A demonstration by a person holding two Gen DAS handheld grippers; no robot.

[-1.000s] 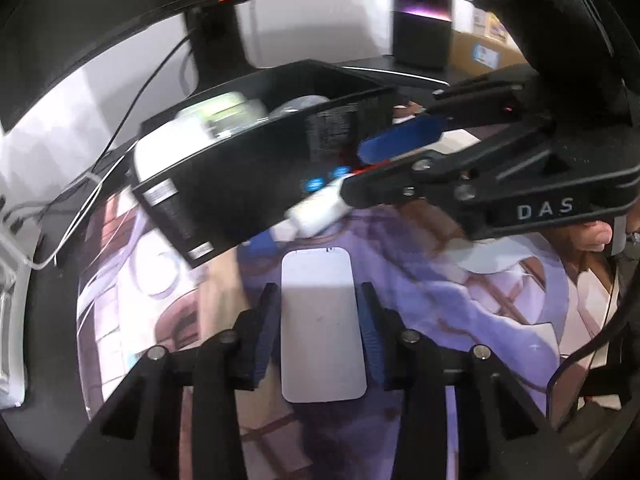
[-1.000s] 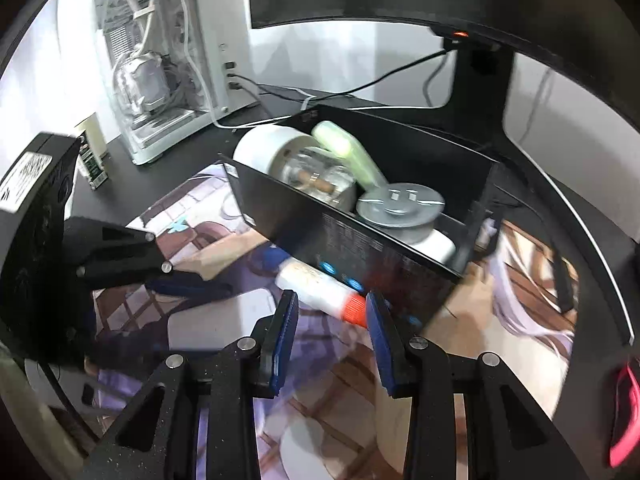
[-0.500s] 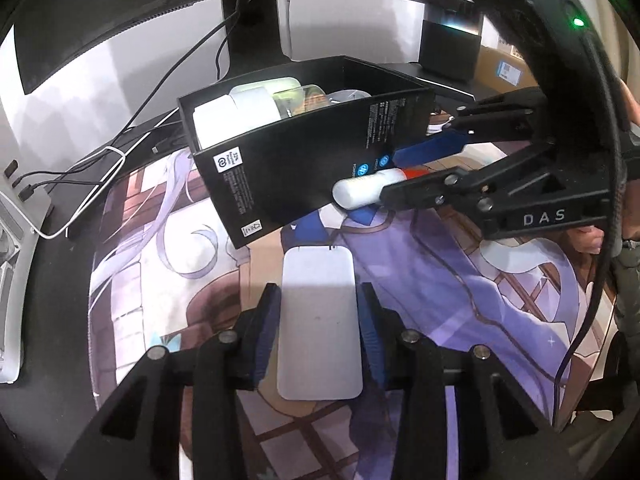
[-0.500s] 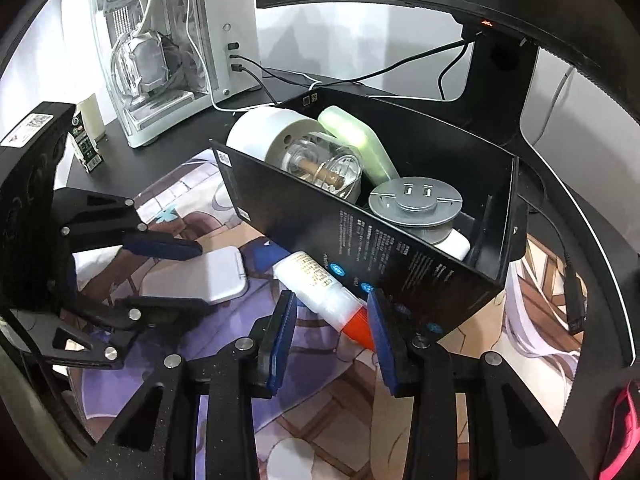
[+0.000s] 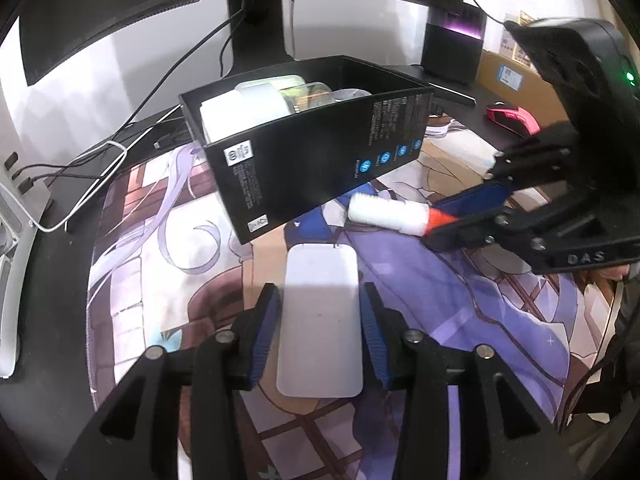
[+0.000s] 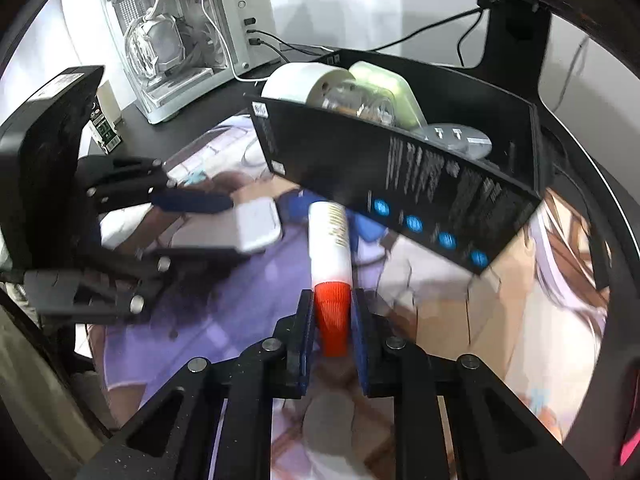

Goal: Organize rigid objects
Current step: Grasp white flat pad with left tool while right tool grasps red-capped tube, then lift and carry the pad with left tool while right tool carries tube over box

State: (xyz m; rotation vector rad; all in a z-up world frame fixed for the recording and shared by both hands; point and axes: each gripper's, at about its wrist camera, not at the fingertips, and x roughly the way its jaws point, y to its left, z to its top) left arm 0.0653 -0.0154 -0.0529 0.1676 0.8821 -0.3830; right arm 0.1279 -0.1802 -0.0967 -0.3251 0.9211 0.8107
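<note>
Gripping the red cap of the white glue stick (image 6: 330, 240), your right gripper (image 6: 331, 322) has its blue pads pressed on both sides of that cap. The stick's white body runs toward twelve o'clock in the right wrist view, its far end just beside the near wall of the black box (image 6: 400, 168).

Your left gripper (image 5: 318, 320) has its jaws opening around the flat white rectangular device (image 5: 320, 320). The device lies between the blue pads on the printed desk mat (image 5: 160, 280), and narrow gaps show on both sides, so the pads do not press on it. In the left wrist view it stretches from the jaws toward twelve o'clock, and its far edge stops short of the box.

The box sits at about twelve o'clock from your left gripper, tilted, with a white roll (image 6: 304, 80), a pale green case (image 6: 384, 84), a clear container (image 6: 360, 100) and a grey disc (image 6: 460, 138) inside. From the left wrist view, the glue stick lies at about two o'clock, under the box's near wall. A pink mouse (image 5: 512, 118) rests on the desk at one o'clock, well apart from the box. A white computer case (image 6: 180, 32) stands at eleven o'clock in the right wrist view.
</note>
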